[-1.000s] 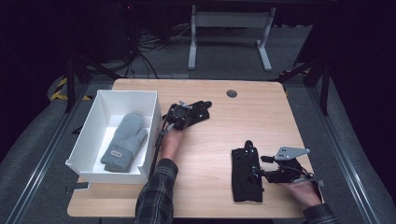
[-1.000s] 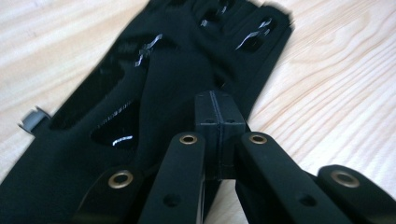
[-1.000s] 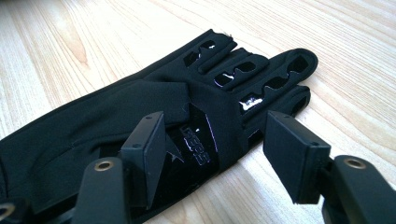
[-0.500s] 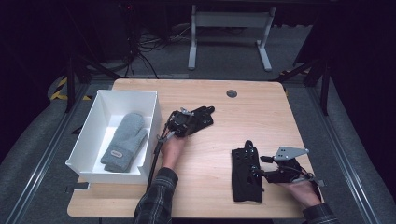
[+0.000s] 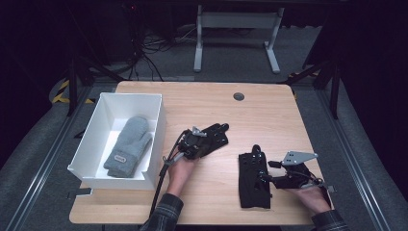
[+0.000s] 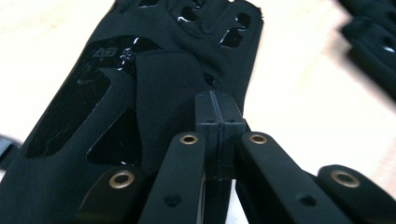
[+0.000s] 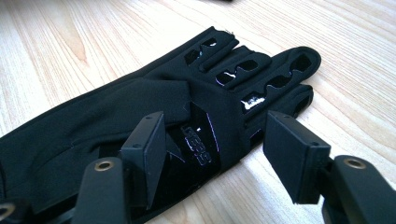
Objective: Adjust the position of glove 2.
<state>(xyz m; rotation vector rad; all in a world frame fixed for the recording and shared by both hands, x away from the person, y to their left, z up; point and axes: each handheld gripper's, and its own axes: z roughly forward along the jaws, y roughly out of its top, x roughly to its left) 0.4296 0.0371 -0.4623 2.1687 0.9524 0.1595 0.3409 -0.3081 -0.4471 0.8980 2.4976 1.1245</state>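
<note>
Glove in yr left gripper: black glove [image 5: 214, 138] near table centre, cuff end pinched, fingers pointing toward the far right corner; in left gripper view it [image 6: 140, 84] spreads ahead of the jaws.
Left gripper [image 5: 198, 143]: jaws clenched tight on a fold of that glove's fabric.
Second glove: black glove [image 5: 252, 175] flat on the table toward the near edge, right of centre, fingers to the far edge.
Right gripper [image 5: 269, 178]: at that glove's right edge; jaws [image 7: 210, 154] parted, straddling it, pads not pressing.
Box: white box [image 5: 159, 130] along table's left edge.
Mitten: grey mitten [image 5: 129, 144] lying inside box.
Table [image 5: 269, 110]: light wood.
</note>
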